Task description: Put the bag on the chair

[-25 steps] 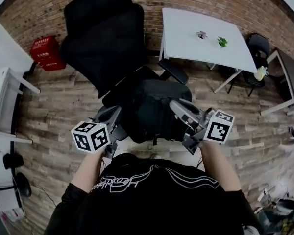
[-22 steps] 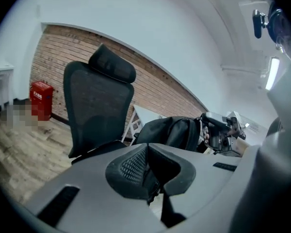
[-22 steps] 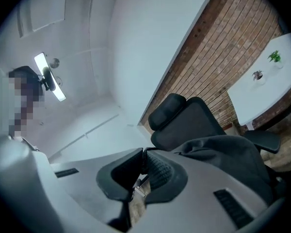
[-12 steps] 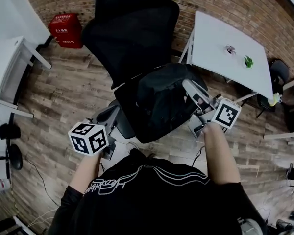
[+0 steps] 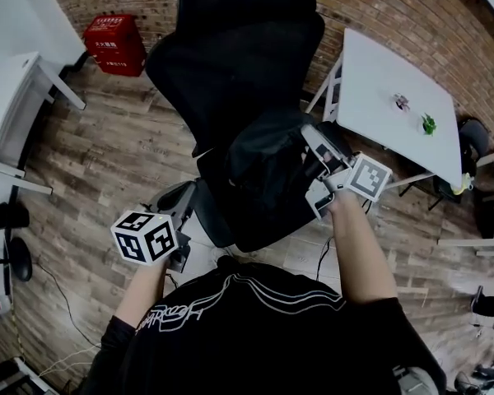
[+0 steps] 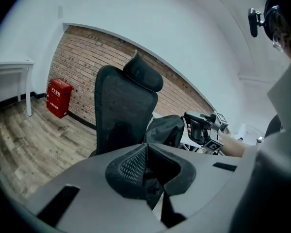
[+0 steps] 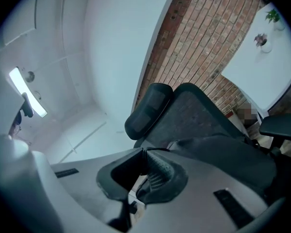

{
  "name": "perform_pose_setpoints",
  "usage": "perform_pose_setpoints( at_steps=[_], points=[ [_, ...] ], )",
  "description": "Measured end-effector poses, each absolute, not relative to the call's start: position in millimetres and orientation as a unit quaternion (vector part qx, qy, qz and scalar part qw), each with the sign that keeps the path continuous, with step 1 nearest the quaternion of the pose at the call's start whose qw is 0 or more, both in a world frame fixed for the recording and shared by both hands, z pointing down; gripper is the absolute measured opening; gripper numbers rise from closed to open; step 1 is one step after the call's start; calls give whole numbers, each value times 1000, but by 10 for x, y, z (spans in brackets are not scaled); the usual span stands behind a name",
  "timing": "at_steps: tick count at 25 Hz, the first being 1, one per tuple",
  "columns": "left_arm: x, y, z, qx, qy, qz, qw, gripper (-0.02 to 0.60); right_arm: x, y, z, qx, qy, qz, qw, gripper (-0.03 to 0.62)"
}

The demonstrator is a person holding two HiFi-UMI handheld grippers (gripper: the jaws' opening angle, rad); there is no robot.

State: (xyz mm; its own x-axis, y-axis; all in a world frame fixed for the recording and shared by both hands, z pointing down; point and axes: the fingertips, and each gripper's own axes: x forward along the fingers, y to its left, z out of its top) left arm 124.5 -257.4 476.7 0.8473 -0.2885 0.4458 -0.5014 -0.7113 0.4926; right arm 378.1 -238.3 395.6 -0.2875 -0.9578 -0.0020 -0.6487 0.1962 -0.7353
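A black office chair [image 5: 230, 64] stands on the wood floor, its high back toward the brick wall. The black bag [image 5: 267, 171] hangs over the seat; I cannot tell whether it rests on it. My right gripper [image 5: 308, 136] is at the bag's top right edge, shut, with a thin strap of the bag running into its jaws [image 7: 145, 154]. The bag [image 7: 223, 154] fills the lower right of the right gripper view. My left gripper [image 5: 193, 190] is low at the seat's left side, clear of the bag, shut on nothing [image 6: 146, 162]. In the left gripper view the bag [image 6: 166, 130] sits beside the chair back [image 6: 119, 115].
A white table [image 5: 387, 81] with two small plants stands just right of the chair. A red crate [image 5: 115, 44] sits by the brick wall at the left. A white desk [image 5: 16, 97] lines the left edge. Cables lie on the floor near my feet.
The right gripper has carried the bag up and further over the seat toward the chair back. The left gripper has stayed low at the seat's left, now apart from the bag.
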Motion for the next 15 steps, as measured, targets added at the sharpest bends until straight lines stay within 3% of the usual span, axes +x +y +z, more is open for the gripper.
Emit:
perform_pose_setpoints(
  at_steps=[9,15],
  points=[
    [903,-2798,4673,885,-310,158,308,34,3903,-2921,4402,-530,743,-352,208,9],
    [694,-2579,4517,866,-370,136,308,34,3883,-2976,4993,-528,698,-446,191,9]
  ],
)
